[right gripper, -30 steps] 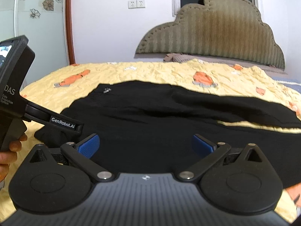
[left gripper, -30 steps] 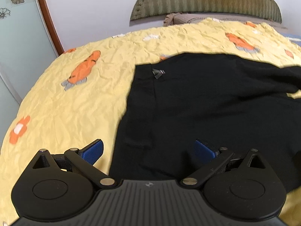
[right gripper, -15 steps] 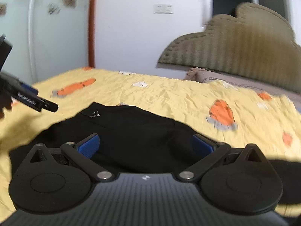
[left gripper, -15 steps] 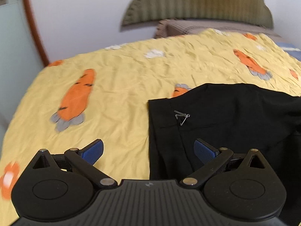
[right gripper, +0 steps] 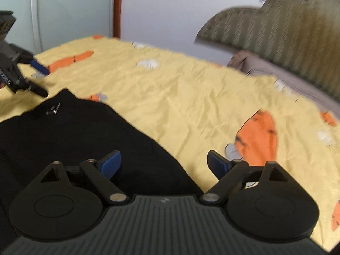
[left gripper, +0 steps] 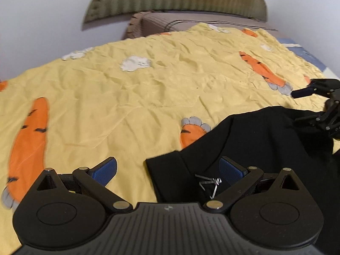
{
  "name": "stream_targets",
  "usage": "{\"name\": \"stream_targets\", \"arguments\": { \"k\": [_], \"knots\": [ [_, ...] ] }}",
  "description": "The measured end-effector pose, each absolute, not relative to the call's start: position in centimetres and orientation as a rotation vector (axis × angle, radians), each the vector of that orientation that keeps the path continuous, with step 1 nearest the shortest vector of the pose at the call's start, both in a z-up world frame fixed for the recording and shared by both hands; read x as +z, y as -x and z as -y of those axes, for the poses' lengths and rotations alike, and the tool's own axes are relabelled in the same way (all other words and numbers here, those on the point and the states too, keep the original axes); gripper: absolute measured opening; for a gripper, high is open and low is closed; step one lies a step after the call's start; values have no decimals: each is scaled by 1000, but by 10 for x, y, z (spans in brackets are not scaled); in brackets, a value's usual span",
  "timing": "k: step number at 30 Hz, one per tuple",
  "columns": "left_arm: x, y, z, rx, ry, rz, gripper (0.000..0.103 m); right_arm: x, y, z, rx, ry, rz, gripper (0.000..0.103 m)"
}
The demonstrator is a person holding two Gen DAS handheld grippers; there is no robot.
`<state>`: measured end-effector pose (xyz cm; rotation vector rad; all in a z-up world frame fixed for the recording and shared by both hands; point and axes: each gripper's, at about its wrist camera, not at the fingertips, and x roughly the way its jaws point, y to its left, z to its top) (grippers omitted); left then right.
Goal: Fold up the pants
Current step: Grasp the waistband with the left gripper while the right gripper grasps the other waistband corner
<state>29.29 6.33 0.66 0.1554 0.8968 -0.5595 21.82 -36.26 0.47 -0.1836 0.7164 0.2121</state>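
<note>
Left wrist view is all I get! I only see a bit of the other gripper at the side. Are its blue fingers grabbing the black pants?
Observer: Not yet. The right gripper has its fingers closing, with the edge of the pants in the gap between them, not pinched.
Operator: What's under each finger?
Observer: One is over the pants, the other over the yellow sheet.
Operator: Is there anything past the bed that I'm missing?
Observer: A brown door frame stands against the far wall.
</note>
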Motion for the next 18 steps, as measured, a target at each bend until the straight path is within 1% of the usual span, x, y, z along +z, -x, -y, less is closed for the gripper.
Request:
{"name": "stream_targets", "arguments": {
  "k": [1,5,10,18],
  "knots": [
    [5,-298,-63,-573,-162,-898,103,2,-223,368,238,170,-743,82],
    [-1,-312,-61,-680,-204,-893,103,-5,-236,376,300,177,-794,82],
    [-5,-316,-53,-839,-323,-874,103,-9,-250,382,381,192,-849,82],
    [-23,-330,-36,-1007,-388,-977,102,-15,-266,386,464,192,-911,82]
  ]
}}
